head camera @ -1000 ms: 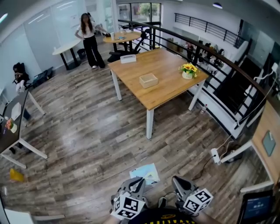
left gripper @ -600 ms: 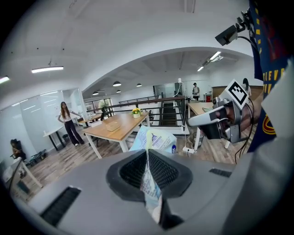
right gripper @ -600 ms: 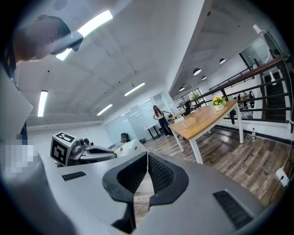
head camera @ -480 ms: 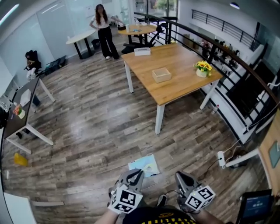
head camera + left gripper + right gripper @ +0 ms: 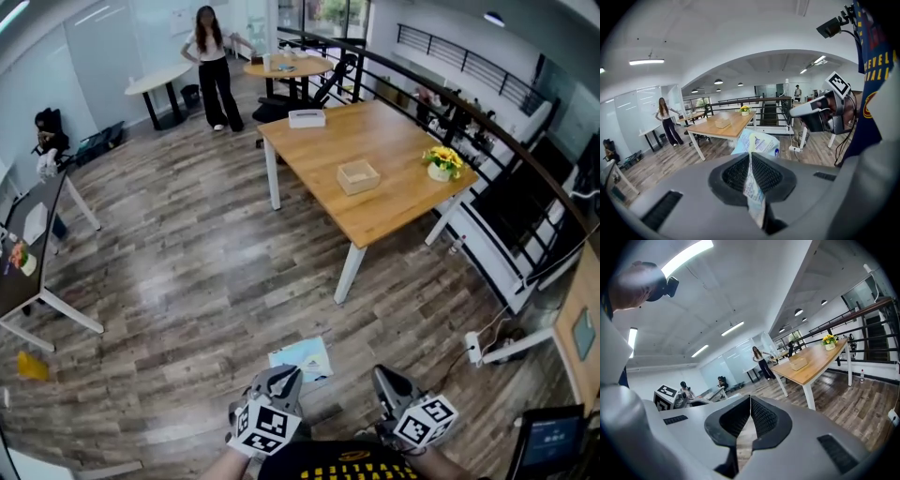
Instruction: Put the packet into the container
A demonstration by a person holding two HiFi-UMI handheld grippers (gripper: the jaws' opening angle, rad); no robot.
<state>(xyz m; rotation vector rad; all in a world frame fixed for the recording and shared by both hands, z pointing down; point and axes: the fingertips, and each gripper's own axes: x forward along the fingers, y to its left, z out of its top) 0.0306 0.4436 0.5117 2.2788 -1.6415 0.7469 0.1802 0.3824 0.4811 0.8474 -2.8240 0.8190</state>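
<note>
A grey-brown wood plank floor (image 5: 187, 272) fills the room. On it, well away from the person holding the grippers, stands a long light-wood table with white legs (image 5: 398, 145). Beyond the table a person in a white top and dark trousers (image 5: 211, 66) stands by a round white table.

The left gripper (image 5: 286, 380), low in the head view, has its jaws clamped on a pale blue and white flat plastic packet (image 5: 757, 143). The packet sticks out past the fingertips above the floor, far short of the table. The right gripper (image 5: 750, 414) beside it has its pads pressed together at the tips with nothing between them.

On the tabletop sits a small open square light-wood container (image 5: 359, 176). From this far off I cannot tell what lies inside it. Near the table's far end is a white tissue box (image 5: 307, 118). Near the edge by the railing, a small white pot holds yellow flowers (image 5: 441, 161).
</note>
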